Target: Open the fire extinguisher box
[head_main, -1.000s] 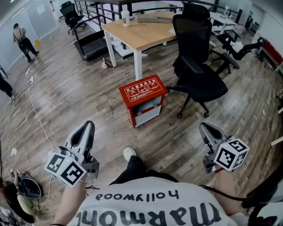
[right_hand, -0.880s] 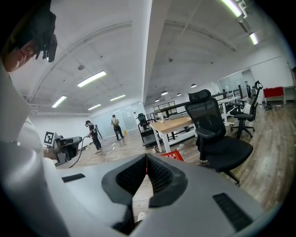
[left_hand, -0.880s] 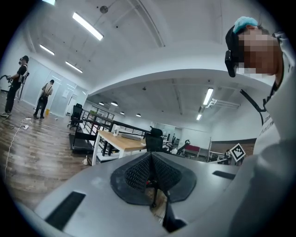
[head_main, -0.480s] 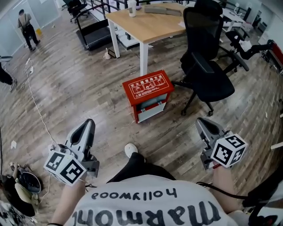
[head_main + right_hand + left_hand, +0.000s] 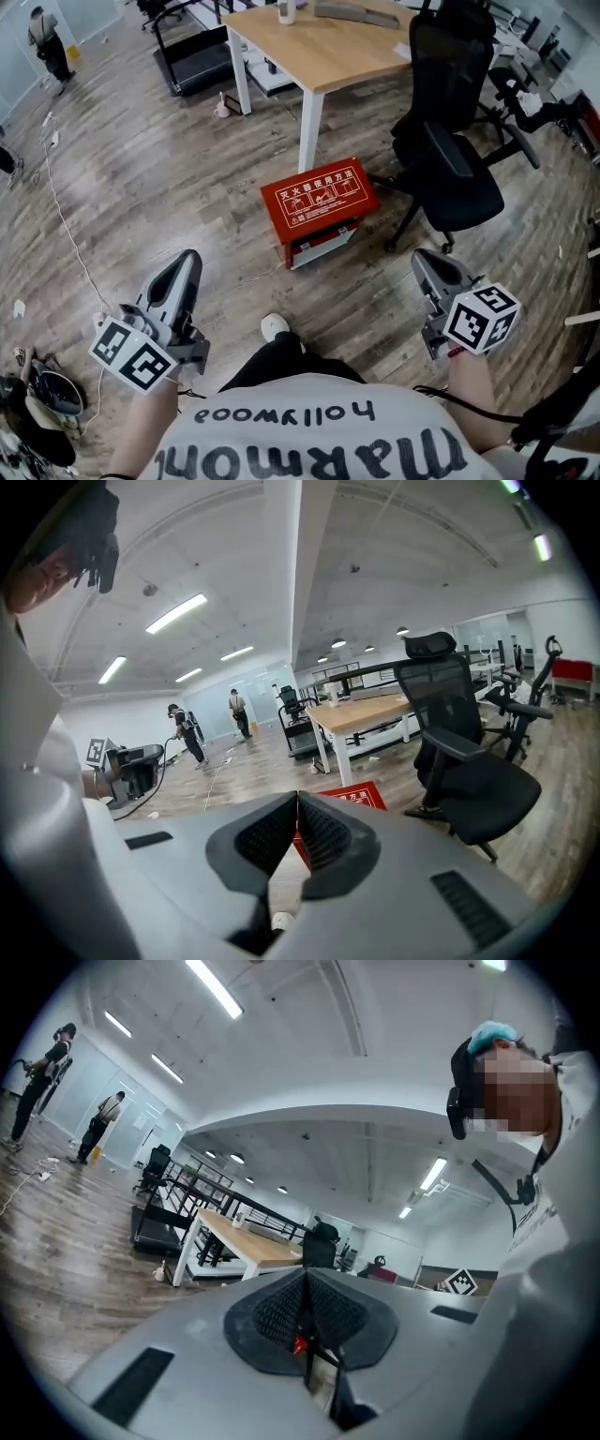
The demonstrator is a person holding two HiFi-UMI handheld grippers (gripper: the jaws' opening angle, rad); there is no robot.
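Fire extinguisher box (image 5: pixel 320 214) — red, white Chinese lettering (image 5: pixel 319 193) on top

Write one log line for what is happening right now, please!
stage: box not reached yet | left gripper: shut, empty | right gripper: shut, empty | fire extinguisher box: red, closed, untouched, ahead of both grippers

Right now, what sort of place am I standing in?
Most likely an open-plan office or shared workspace: a wood-topped desk on white legs, a black swivel chair beside it, and a red fire extinguisher box standing on the plank floor.
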